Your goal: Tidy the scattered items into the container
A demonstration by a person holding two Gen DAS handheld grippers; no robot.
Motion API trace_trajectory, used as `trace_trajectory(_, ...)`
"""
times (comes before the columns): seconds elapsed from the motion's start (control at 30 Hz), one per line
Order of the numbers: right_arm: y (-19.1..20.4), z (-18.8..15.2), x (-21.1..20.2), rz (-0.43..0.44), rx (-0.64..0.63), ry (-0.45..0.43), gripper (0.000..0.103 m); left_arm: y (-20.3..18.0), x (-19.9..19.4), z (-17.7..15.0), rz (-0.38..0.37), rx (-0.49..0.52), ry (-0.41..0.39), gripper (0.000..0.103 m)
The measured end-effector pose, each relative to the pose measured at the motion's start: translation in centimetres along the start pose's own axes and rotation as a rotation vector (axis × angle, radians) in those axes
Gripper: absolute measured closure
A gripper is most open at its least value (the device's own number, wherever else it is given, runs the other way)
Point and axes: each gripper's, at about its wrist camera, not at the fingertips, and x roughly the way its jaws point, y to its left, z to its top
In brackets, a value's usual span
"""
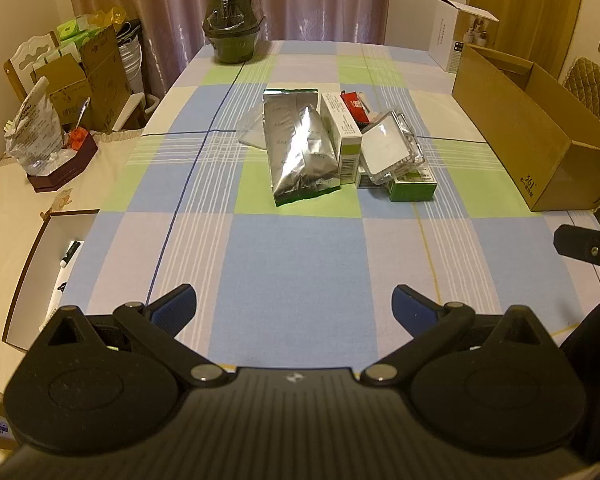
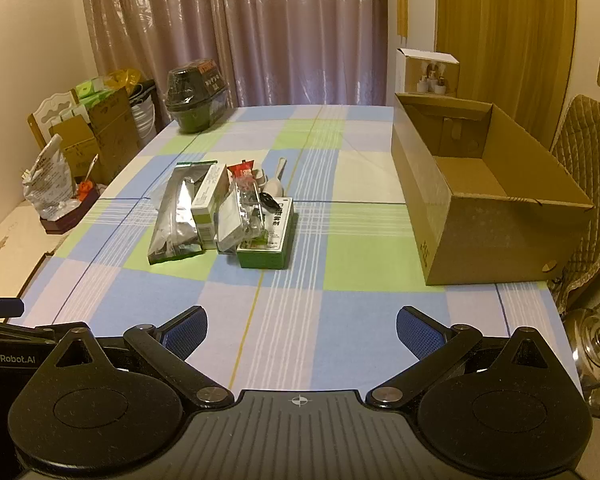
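A pile of items lies mid-table: a silver foil pouch (image 1: pixel 300 144) (image 2: pixel 176 216), a white and green box (image 1: pixel 342 132) (image 2: pixel 208 208), a clear plastic pack (image 1: pixel 392 148) (image 2: pixel 244 208), a green box (image 1: pixel 412 188) (image 2: pixel 270 242), a red packet (image 1: pixel 354 106) (image 2: pixel 242 170) and a white scoop (image 2: pixel 276 184). An open cardboard box (image 1: pixel 532 136) (image 2: pixel 476 196) stands on the table's right side and holds nothing I can see. My left gripper (image 1: pixel 294 308) is open and empty, near the front edge. My right gripper (image 2: pixel 302 330) is open and empty, also short of the pile.
A dark domed container (image 1: pixel 234 26) (image 2: pixel 196 96) sits at the far left corner of the table. A white open carton (image 1: pixel 456 36) (image 2: pixel 428 72) stands behind the cardboard box. Boxes and bags clutter the left side. A padded chair (image 2: pixel 580 152) and a metal kettle (image 2: pixel 596 344) are at right.
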Motion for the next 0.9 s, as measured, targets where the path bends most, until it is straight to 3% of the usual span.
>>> trace_trajectory(0.9, -0.30, -0.67, -0.13, 0.008, 0.027, 0.005, 0.000, 0.40, 0.00, -0.22, -0.009, -0.022, 0.021, 0.001)
